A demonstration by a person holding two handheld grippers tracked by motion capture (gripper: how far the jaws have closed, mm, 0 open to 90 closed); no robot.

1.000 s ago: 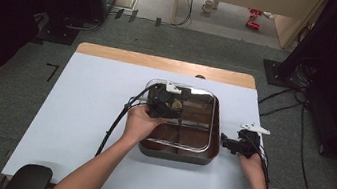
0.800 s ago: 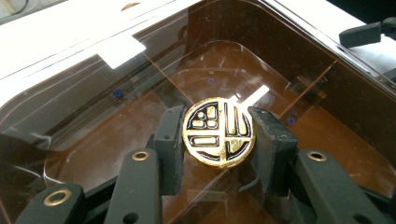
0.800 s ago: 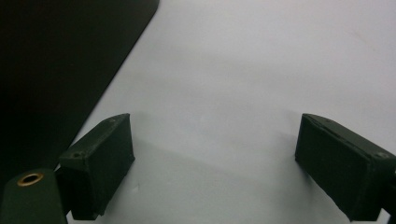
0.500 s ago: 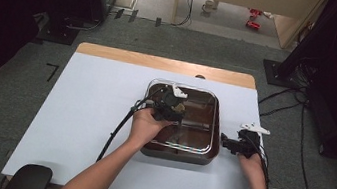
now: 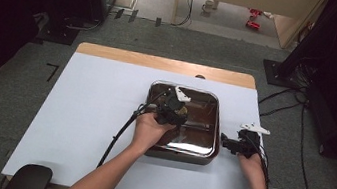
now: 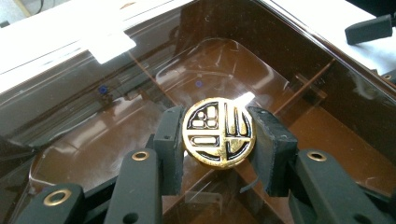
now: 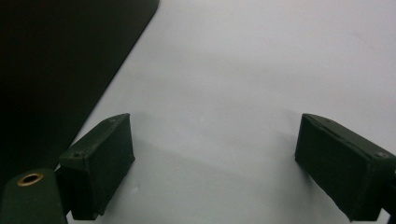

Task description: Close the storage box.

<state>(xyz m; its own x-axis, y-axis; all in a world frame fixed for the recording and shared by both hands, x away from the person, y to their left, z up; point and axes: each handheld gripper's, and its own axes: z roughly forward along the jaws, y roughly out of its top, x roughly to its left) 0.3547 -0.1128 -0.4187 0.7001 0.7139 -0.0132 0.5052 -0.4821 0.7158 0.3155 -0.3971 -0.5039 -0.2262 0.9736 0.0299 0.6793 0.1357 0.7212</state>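
A dark brown square box (image 5: 201,147) with a glossy see-through lid (image 6: 140,93) stands on the white table. A round gold knob (image 6: 218,132) with black markings sits at the middle of the lid. My left gripper (image 6: 218,140) is shut on this knob, one pad at each side. From above, the left gripper (image 5: 174,108) hangs over the lid's middle. My right gripper (image 5: 224,142) rests on the table just right of the box, open, with nothing between its fingers (image 7: 105,163). The box's dark side (image 7: 56,60) lies to its left.
The white table top (image 5: 88,113) has wide free room left of the box and a narrower strip at its right. A cable (image 5: 116,140) trails from the left gripper toward the front edge. A wooden strip (image 5: 161,63) runs along the table's far edge.
My left gripper has shifted a little to the right over the lid. The right gripper has stayed where it was.
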